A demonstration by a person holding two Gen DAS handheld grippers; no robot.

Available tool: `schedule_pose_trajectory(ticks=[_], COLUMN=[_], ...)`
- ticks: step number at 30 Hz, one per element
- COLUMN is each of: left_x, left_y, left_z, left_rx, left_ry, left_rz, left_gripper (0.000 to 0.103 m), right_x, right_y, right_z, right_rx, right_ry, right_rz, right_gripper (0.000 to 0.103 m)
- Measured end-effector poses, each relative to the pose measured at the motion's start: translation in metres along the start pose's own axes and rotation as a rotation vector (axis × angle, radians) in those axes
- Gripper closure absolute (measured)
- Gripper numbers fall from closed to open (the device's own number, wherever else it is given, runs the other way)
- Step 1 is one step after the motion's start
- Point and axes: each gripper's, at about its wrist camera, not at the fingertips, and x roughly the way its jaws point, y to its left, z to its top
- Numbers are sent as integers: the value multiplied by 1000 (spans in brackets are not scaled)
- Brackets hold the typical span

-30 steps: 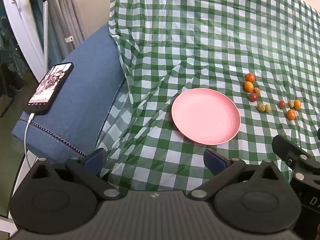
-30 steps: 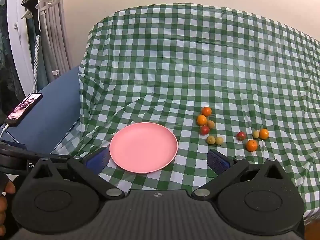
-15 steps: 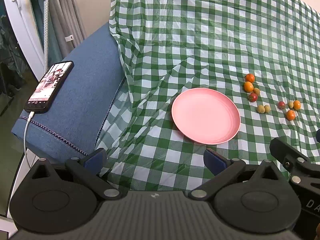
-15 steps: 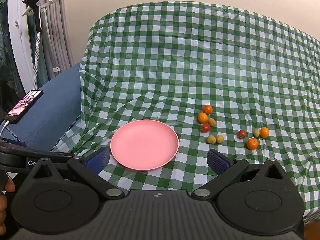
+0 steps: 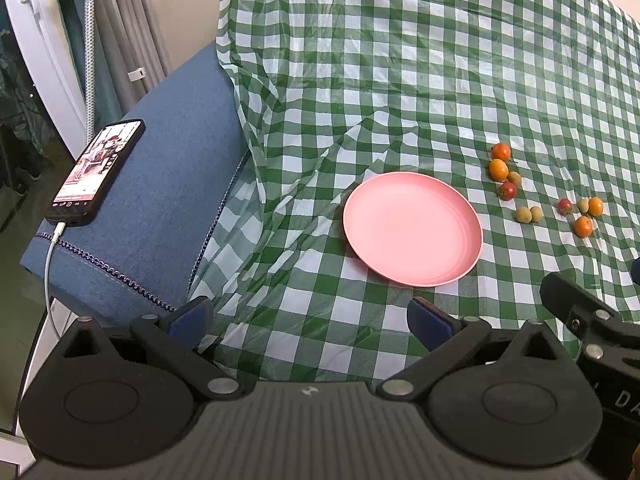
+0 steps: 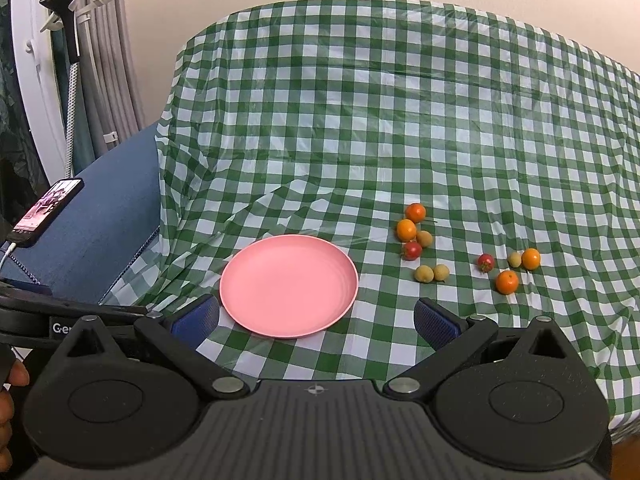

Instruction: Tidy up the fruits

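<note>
**Fruits scattered beside an empty pink plate**

The left gripper (image 5: 308,318) and right gripper (image 6: 316,318) both hover above the green checked tablecloth (image 6: 360,120) with jaws spread wide, holding nothing. The pink plate (image 6: 289,285) lies bare. To its right sit small orange, red and yellowish fruits (image 6: 416,240) in two loose clusters. A phone (image 5: 96,172) rests on a blue cushion (image 5: 168,184).

Fruit kinds (image 6: 424,273) too small to tell. Hand (image 6: 9,408) cut by left edge. Phone (image 5: 96,172) screen content illegible.
</note>
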Motion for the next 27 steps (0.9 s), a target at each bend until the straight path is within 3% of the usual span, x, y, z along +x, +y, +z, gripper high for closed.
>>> schedule_pose_trajectory(ticks=[7, 19, 27], left_x=[7, 20, 24], left_y=[-5, -11, -22], left_z=[2, 5, 10], left_rx=[21, 40, 61], left_ry=[12, 40, 32], left_rz=[-1, -9, -23], left_gripper=[0, 0, 0], right_x=[11, 24, 31], right_y=[-5, -16, -25], right_z=[-2, -1, -2], right_rx=[52, 86, 104], right_ry=[-37, 47, -28], right_rz=[22, 43, 30], right_gripper=[0, 0, 0])
